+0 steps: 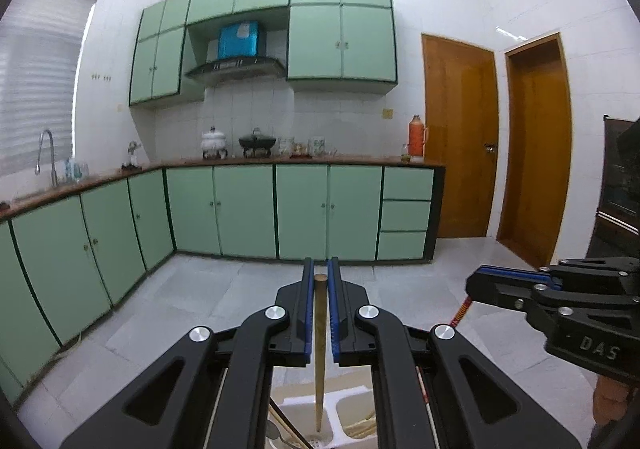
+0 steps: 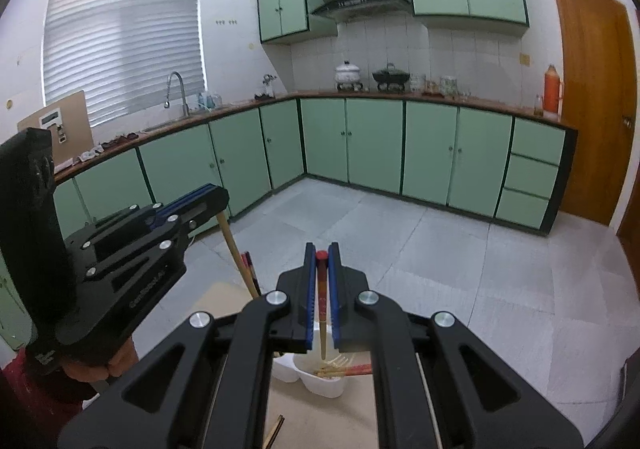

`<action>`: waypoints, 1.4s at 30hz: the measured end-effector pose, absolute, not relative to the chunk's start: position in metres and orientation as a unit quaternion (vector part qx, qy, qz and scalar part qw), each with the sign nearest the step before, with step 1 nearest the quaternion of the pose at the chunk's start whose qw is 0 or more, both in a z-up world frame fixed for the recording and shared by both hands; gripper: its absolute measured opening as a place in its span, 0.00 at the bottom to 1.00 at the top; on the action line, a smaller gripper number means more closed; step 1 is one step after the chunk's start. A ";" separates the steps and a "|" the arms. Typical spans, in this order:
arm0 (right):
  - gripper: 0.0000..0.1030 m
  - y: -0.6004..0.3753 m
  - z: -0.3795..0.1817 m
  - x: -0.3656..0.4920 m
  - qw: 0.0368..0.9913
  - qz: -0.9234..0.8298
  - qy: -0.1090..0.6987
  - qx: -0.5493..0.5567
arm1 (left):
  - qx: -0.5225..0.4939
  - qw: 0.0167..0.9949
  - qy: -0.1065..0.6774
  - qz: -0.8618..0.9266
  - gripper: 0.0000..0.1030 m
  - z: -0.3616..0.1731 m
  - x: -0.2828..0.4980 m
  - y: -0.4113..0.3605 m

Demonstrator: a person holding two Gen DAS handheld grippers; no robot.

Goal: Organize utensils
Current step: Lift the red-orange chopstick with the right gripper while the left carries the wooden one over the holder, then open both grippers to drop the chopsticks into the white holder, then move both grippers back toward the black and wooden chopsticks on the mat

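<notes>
— Two chopsticks aloft, one per tool, in a tiled kitchen lined with mint-green cabinets (image 1: 248, 209). On the left?

— Left black two-finger gripper with blue pads (image 1: 321, 281) clamped nearly shut on a plain tan wooden chopstick (image 1: 320, 349), held by its thick end, hanging tip-down over a white plastic divided utensil holder (image 1: 352, 405).

— And the right?

— Right black two-finger gripper with blue pads (image 2: 322, 261) likewise pinched tight, on a red-topped wooden chopstick (image 2: 321, 305), red end up between the pads, thin tip pointing down above the same white holder (image 2: 326, 385).

— Already inside the holder?

— In the right wrist view, several more red-and-tan chopsticks (image 2: 344, 371) lying across one compartment; pale ones glimpsed in the left wrist view too. Exact compartment under each hanging tip: cannot tell.

— Holder's footing?

— Set on a light tan tabletop (image 2: 224, 297), near its edge.

— Grippers relative to each other?

— Side by side, apart, each visible in the other's camera; a bit of hand (image 2: 116, 365) seen under the left tool.

— Backdrop?

— Wooden brown doors (image 1: 460, 137), an orange thermos flask (image 1: 416, 135) on the countertop, white slatted window blinds (image 2: 124, 37).
</notes>
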State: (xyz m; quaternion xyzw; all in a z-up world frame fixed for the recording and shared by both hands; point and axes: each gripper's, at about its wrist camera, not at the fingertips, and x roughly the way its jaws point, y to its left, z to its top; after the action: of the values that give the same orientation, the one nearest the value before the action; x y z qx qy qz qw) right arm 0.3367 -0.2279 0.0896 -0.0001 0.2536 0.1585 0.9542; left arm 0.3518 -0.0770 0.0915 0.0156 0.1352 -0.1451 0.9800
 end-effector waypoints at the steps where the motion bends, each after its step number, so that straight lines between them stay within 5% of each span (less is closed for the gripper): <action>1: 0.05 -0.227 0.084 0.339 0.953 0.157 0.257 0.000 | 0.014 0.979 0.143 -0.142 0.06 0.083 0.357 -0.076; 6: 0.05 -0.220 0.054 0.350 0.945 0.161 0.285 0.008 | 0.004 0.972 0.192 -0.138 0.07 0.047 0.375 -0.065; 9: 0.09 -0.218 0.039 0.352 0.939 0.165 0.302 0.012 | 0.002 0.967 0.213 -0.139 0.17 0.036 0.374 -0.060; 23: 0.82 -0.250 0.042 0.275 0.967 0.094 0.237 0.015 | -0.006 0.973 0.190 -0.129 0.65 0.049 0.291 -0.025; 31: 0.89 -0.254 0.015 0.204 0.969 0.088 0.228 0.024 | -0.007 0.972 0.193 -0.135 0.76 0.028 0.219 -0.026; 42: 0.90 -0.240 -0.040 0.141 0.961 0.081 0.263 0.008 | 0.007 0.960 0.253 -0.124 0.78 -0.034 0.162 -0.026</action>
State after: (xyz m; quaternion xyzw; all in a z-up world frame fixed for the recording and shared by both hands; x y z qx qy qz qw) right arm 0.1413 -0.2404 -0.0400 0.0082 0.2630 0.0807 0.9614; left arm 0.1624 -0.0263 -0.0337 0.0070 0.2526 -0.1236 0.9596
